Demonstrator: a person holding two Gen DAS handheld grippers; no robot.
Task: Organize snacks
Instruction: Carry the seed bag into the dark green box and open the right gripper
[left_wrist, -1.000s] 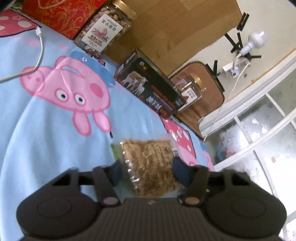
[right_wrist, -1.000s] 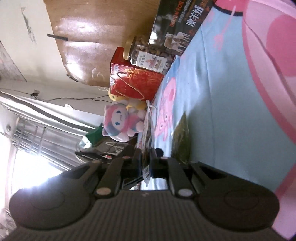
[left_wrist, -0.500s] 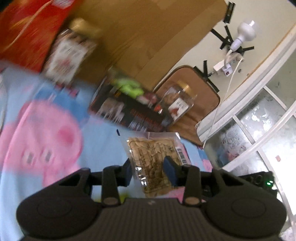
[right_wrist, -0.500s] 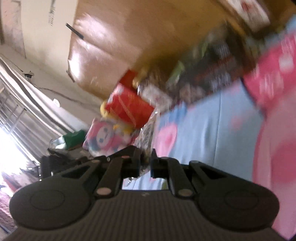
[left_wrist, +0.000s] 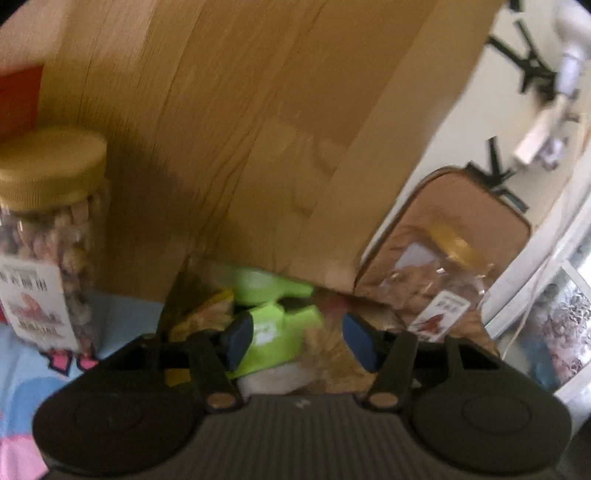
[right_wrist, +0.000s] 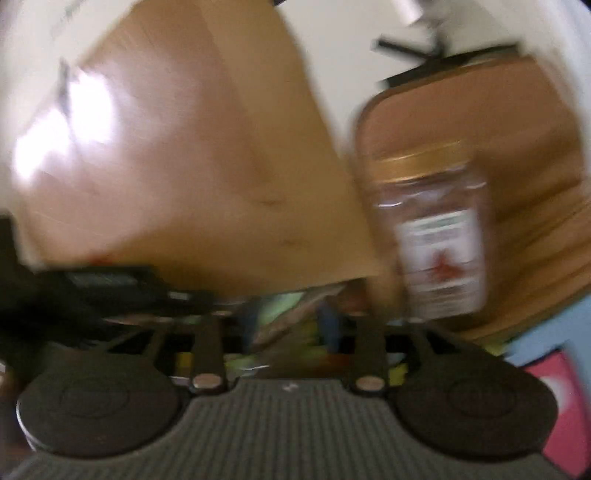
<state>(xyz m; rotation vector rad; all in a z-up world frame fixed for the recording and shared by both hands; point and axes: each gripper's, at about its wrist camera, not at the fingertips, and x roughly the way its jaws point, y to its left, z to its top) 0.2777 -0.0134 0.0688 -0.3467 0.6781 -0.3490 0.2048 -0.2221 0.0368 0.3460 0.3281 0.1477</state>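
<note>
both grippers, left gripper and right gripper, opening with nothing pinched, hover over the pile of bright green and clear snack packets at the foot of the tall wooden headboard, pile directly ahead and below, left looks nearer.

right view smeared by motion blur | gold-lidded clear jar's white label unreadable | tall gold-lidded nut jar cut off at left edge | snack packets between blue pads indistinct

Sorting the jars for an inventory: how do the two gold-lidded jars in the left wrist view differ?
The left jar stands upright on the blue cloth; the right jar leans tilted against the tan bag. The left jar's lid looks wider, the right jar's smaller. Both are clear, filled with brownish snacks and carry white labels.
</note>
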